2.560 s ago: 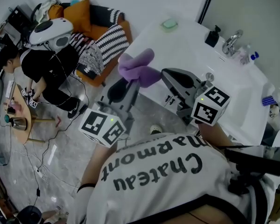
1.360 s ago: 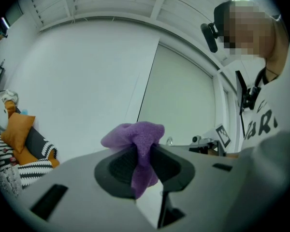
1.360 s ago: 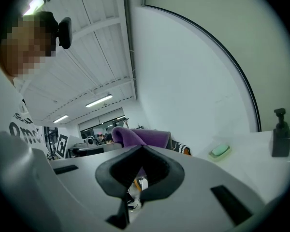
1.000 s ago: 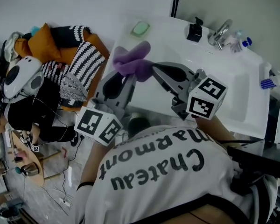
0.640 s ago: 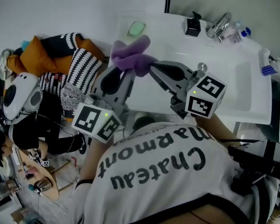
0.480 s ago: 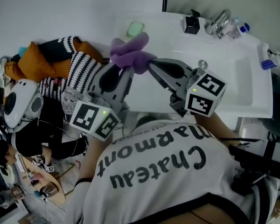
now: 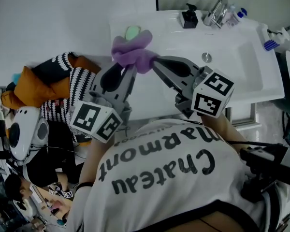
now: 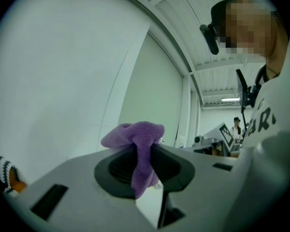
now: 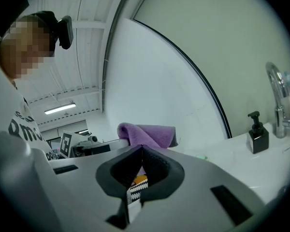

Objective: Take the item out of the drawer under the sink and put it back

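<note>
Pinching a crumpled purple fleece cloth together, left gripper and right gripper hold it out; putting it back apparently remains.

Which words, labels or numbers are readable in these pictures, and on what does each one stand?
"Chateau Marmont": on the person's white shirt, upside down in the head view.
Marker cubes: square patterns only, no letters.
Pump bottle by the tap: label not readable.
Purple cloth: no print.

Head view steeply down onto sink; gripper views close along their jaws, purple cloth in all.
</note>
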Action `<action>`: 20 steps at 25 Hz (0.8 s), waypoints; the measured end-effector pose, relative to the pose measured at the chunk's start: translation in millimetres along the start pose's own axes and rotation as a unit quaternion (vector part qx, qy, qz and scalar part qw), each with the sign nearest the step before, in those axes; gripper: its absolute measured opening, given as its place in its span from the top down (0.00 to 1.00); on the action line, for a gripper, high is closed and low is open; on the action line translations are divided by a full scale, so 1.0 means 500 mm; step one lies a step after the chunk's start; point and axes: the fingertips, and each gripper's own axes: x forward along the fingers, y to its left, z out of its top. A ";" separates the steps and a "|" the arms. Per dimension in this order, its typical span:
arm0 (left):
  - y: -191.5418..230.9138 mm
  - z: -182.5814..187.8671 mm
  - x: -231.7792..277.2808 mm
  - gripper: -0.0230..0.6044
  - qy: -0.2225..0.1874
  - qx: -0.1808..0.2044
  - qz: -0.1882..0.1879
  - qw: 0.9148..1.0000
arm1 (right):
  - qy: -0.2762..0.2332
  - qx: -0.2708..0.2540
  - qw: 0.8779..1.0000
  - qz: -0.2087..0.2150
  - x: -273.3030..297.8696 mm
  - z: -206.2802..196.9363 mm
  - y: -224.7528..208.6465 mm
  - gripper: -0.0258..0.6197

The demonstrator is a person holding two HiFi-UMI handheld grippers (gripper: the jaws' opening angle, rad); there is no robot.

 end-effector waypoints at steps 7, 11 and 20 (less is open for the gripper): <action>0.017 -0.022 0.004 0.83 0.016 0.010 -0.043 0.999 | 0.000 0.020 0.999 -0.042 0.013 -0.034 -0.001 0.94; 0.030 -0.051 0.006 0.83 0.032 -0.003 -0.056 0.998 | 0.008 0.035 0.997 -0.061 0.017 -0.062 -0.006 0.94; 0.068 -0.123 0.015 0.83 0.064 -0.031 -0.050 0.996 | 0.033 0.061 0.994 -0.087 0.011 -0.111 -0.032 0.94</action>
